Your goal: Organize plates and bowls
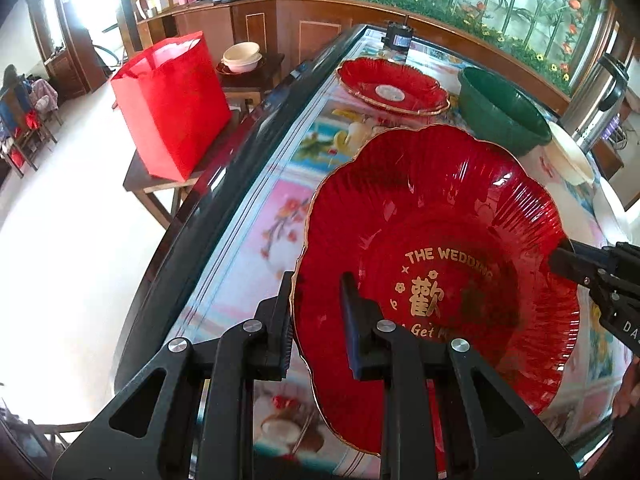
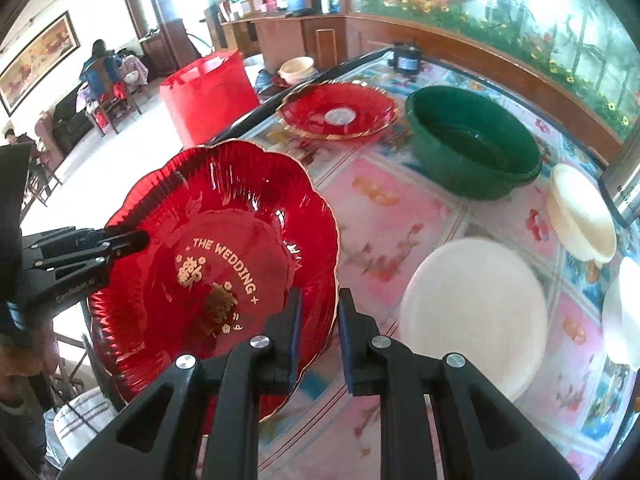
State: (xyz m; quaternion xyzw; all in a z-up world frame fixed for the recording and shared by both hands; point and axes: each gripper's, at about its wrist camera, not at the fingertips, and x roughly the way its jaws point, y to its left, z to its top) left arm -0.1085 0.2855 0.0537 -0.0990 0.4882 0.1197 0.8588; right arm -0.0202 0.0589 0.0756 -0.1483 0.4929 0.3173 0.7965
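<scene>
The left gripper (image 1: 316, 320), black with blue pads, is pinched onto the gold-trimmed rim of a large red scalloped plate (image 1: 436, 216), one finger outside the edge and one inside the dish. The right gripper (image 2: 319, 330) clamps the opposite rim of the same plate in the same way, so the plate is held between the two tools, tilted and raised clear of the table. From the left wrist camera the right gripper's tip shows at the plate's far right edge; from the right wrist camera the left gripper's tip shows at the plate's left edge. Gold lettering in the plate's centre reads "THE WEDDING" above gold Chinese characters. Beneath is a glass-topped table (image 2: 384, 208) with a pink and blue flower-patterned cover. Just beside the held plate, on the table, lies a plain white plate (image 2: 474, 312). Farther back stands a dark green bowl (image 2: 472, 140), and to its left a second red plate (image 2: 340, 110) with a pale round centre lies flat. A cream ribbed bowl (image 2: 582, 216) sits near the table's right edge, tilted. Off the table's left side, a red bag (image 1: 172, 104) stands on a low wooden stand, with cream bowls (image 1: 242, 56) stacked on another stand behind it. A wood-panelled wall with a mural of flowers and bamboo runs behind the table.
</scene>
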